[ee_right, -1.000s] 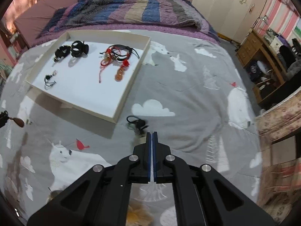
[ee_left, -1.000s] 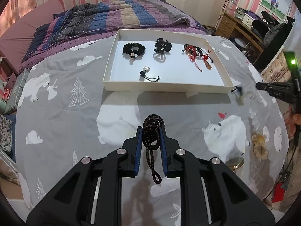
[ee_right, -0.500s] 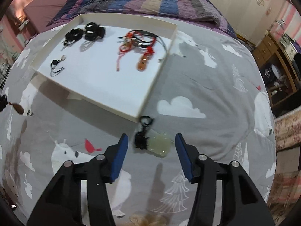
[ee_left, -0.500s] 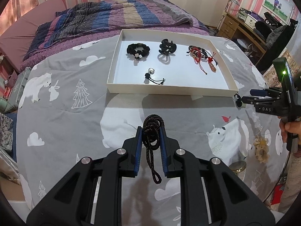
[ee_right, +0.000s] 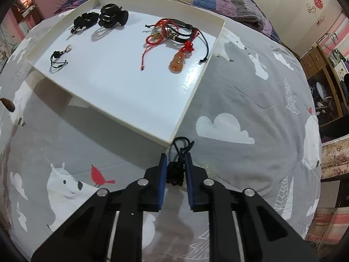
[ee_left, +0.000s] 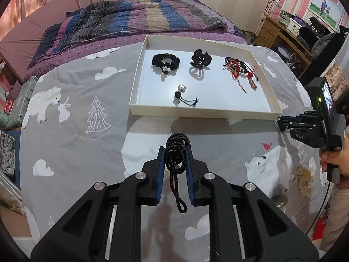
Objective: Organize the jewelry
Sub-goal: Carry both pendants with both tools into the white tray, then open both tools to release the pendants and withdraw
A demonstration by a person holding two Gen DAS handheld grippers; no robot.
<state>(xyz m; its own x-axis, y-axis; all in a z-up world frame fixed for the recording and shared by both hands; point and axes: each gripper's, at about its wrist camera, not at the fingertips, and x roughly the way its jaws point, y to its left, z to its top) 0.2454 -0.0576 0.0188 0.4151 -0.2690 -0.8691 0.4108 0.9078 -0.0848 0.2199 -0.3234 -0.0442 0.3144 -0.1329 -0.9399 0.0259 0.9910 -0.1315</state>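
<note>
A white tray lies on the grey bedspread and holds a black scrunchie, a black hair claw, red and black bracelets and a small black corded charm. My left gripper is shut on a black braided cord, held above the bedspread short of the tray's near rim. My right gripper is closed around a black knotted cord pendant on the bedspread at the tray's near corner. The right gripper also shows in the left wrist view.
A fuzzy tan item and a round gold item lie on the bedspread at the right. A striped quilt is bunched behind the tray. A wooden desk stands at the far right.
My right gripper opened, moved forward over the black cord pendant beside the tray corner, and closed on it. My left gripper kept hold of the braided cord and drifted slightly.
</note>
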